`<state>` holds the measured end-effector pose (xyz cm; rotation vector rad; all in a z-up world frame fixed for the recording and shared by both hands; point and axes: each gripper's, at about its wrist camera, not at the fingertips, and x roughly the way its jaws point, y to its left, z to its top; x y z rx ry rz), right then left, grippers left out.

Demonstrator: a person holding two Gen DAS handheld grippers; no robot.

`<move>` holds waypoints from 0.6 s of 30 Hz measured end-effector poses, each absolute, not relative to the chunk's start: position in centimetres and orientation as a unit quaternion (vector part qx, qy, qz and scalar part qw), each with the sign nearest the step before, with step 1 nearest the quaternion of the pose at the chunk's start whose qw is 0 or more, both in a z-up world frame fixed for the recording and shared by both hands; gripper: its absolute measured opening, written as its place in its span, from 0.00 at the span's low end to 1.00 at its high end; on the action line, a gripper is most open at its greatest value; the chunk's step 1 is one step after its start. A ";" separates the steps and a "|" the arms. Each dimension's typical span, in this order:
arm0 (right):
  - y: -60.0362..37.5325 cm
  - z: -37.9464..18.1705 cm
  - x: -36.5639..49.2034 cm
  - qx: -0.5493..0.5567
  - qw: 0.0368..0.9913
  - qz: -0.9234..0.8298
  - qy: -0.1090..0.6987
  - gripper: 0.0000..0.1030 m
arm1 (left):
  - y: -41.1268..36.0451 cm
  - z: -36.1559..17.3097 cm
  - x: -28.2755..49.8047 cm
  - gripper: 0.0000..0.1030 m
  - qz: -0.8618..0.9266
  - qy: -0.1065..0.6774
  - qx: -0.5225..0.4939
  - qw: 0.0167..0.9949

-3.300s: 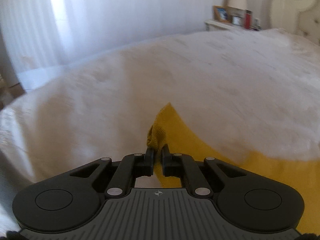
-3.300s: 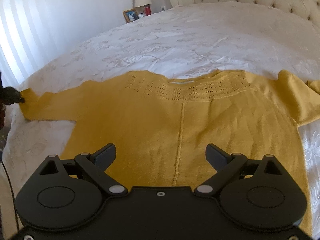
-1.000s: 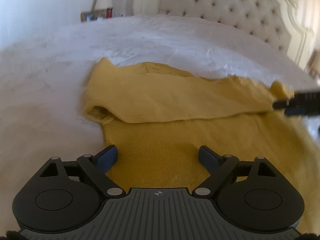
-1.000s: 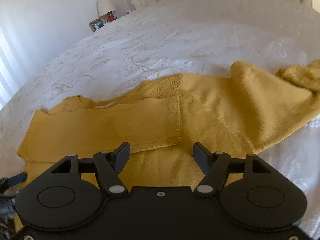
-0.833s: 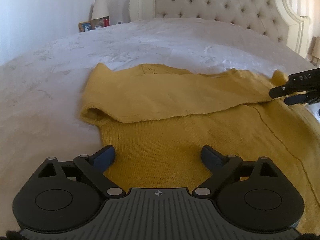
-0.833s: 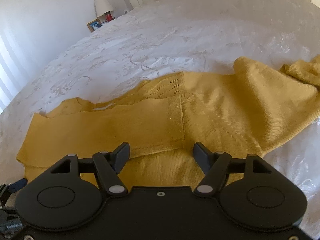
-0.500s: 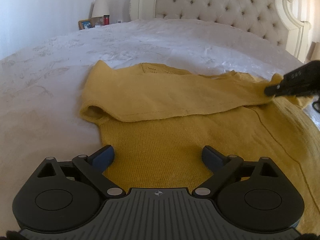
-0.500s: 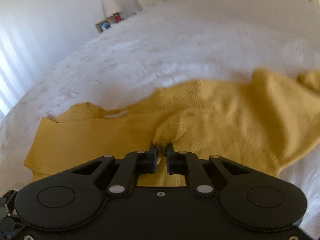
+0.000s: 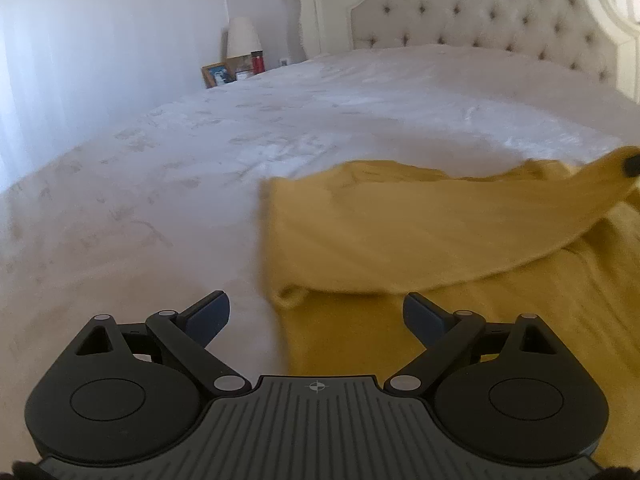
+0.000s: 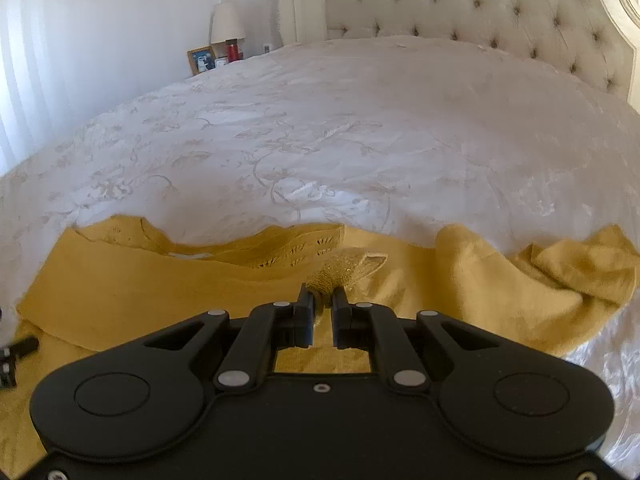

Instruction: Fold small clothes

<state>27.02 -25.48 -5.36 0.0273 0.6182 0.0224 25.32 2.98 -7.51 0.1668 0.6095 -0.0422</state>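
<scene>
The right gripper (image 10: pixel 322 300) pinches a raised fold of the yellow sweater (image 10: pixel 132 292), which lies spread across the near edge of the white bed (image 10: pixel 360 140).

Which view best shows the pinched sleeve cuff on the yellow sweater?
The right wrist view: the right gripper is shut on the sleeve cuff, centred and sharp. In the left wrist view the cuff sits blurred at the far right edge, with only a dark tip of that gripper visible.
</scene>
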 end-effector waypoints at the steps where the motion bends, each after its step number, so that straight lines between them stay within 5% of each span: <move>1: -25.6 -5.3 26.9 0.008 0.953 0.008 0.301 0.14 | 3.1 -7.6 25.7 0.92 -0.015 0.304 0.087 0.949; 8: -27.0 -8.3 29.1 0.000 0.933 -0.016 0.359 0.18 | 5.3 -9.1 27.0 0.94 -0.006 0.349 0.048 0.936; 12: -27.2 -9.0 28.2 -0.001 0.935 -0.026 0.354 0.38 | 5.2 -8.3 26.5 0.93 -0.011 0.358 0.056 0.932; 18: -27.8 -8.0 24.1 0.030 0.937 -0.005 0.348 0.52 | 5.8 -6.9 24.0 0.92 -0.041 0.384 0.025 0.922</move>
